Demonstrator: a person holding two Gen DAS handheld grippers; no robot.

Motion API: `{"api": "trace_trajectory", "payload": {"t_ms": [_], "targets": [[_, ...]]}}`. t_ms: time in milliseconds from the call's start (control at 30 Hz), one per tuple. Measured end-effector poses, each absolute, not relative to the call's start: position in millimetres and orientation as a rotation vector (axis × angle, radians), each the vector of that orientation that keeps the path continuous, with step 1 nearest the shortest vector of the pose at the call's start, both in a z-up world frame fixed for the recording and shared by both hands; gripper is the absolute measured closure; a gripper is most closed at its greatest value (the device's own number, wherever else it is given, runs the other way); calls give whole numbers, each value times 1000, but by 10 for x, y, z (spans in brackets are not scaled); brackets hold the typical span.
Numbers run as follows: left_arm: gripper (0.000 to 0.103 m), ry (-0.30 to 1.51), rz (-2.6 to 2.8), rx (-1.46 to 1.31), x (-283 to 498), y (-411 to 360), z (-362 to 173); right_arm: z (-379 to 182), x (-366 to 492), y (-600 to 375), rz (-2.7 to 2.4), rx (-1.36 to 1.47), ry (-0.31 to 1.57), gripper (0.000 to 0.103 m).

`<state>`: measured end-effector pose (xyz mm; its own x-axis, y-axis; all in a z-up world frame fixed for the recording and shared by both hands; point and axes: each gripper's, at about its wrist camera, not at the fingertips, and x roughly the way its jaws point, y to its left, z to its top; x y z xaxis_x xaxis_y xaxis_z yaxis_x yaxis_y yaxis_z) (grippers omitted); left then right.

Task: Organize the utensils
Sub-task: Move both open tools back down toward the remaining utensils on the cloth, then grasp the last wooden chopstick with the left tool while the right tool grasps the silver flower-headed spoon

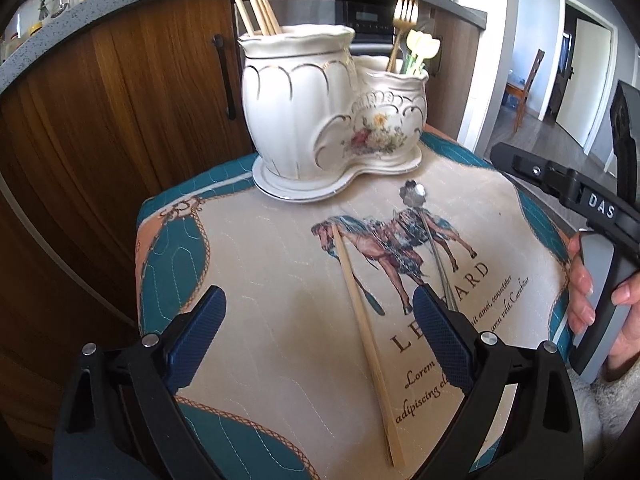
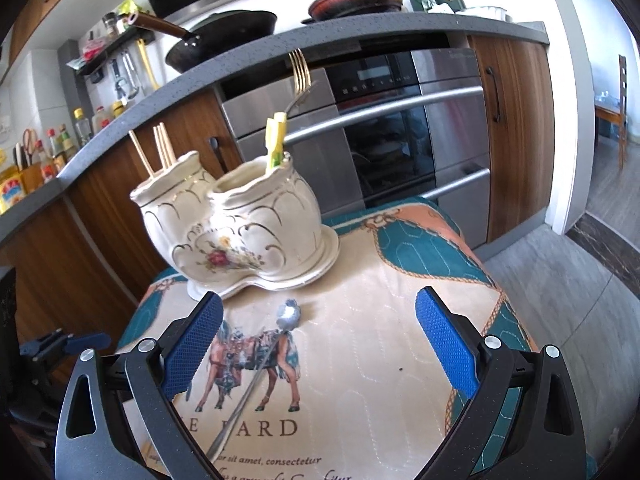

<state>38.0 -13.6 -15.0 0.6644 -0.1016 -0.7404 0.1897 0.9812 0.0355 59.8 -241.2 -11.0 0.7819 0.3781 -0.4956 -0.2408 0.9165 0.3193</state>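
Both of my claws are hanging released over the quilted cloth [image 1: 256, 264], gripping nothing. My left claw [image 1: 316, 324] is spreading its two blue pads wide, and one wooden chopstick [image 1: 362, 332] is lying on the cloth between them, running from about 12 o'clock down toward 6 o'clock, nearer the right pad. One silver spoon [image 1: 428, 236] with a flower-shaped bowl is lying just beside that chopstick, toward 1 o'clock, its handle slipping behind my right pad. Neither pad is touching the chopstick.

My right claw [image 2: 320, 336] is also standing wide apart, and the same spoon [image 2: 256, 372] is lying between its pads, closer to the left one, bowl pointing to 12 o'clock.

At 12 o'clock in the left view one white ceramic holder [image 1: 320, 120] is sitting on the far edge of the cloth, with two cups joined on one base. I am counting four chopsticks [image 1: 258, 8] standing in the taller cup. In the lower cup I am seeing one gold fork [image 1: 404, 20] and some yellow-topped picks [image 1: 422, 46] whose number I cannot tell.

At 3 o'clock in the left view my right hand [image 1: 588, 280] is wrapping the grey handle of the other tool.
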Motion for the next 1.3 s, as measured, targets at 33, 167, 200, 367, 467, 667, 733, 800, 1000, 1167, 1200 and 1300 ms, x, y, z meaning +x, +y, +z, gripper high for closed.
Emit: {"api": "trace_trajectory", "payload": {"t_ms": [33, 167, 200, 367, 467, 667, 733, 800, 1000, 1167, 1200, 1300], "targets": [[11, 837, -173, 118, 385, -149, -170, -128, 611, -2401, 336, 241, 600, 7], [20, 879, -191, 138, 420, -214, -250, -198, 635, -2304, 337, 185, 666, 7], [25, 895, -202, 137, 437, -230, -285, -221, 634, -2259, 339, 158, 687, 7], [51, 956, -256, 147, 470, -289, -420, -306, 636, -2114, 367, 94, 767, 12], [72, 983, -262, 161, 505, -296, -498, -316, 652, -2047, 405, 98, 816, 29], [92, 978, -266, 187, 574, -269, -539, -353, 738, -1814, 440, 34, 896, 48], [94, 983, -287, 191, 584, -229, -546, -375, 783, -1748, 444, 26, 922, 54], [96, 983, -300, 185, 588, -177, -548, -401, 847, -1686, 438, 21, 943, 59], [97, 974, -303, 150, 561, -22, -531, -468, 1006, -1492, 386, -21, 978, 77], [97, 970, -312, 151, 542, -9, -530, -482, 1012, -1395, 360, -72, 970, 96], [97, 969, -313, 152, 542, -8, -529, -483, 993, -1399, 372, -69, 972, 99], [97, 968, -317, 149, 545, -18, -528, -466, 929, -1433, 388, -67, 967, 99]]}}
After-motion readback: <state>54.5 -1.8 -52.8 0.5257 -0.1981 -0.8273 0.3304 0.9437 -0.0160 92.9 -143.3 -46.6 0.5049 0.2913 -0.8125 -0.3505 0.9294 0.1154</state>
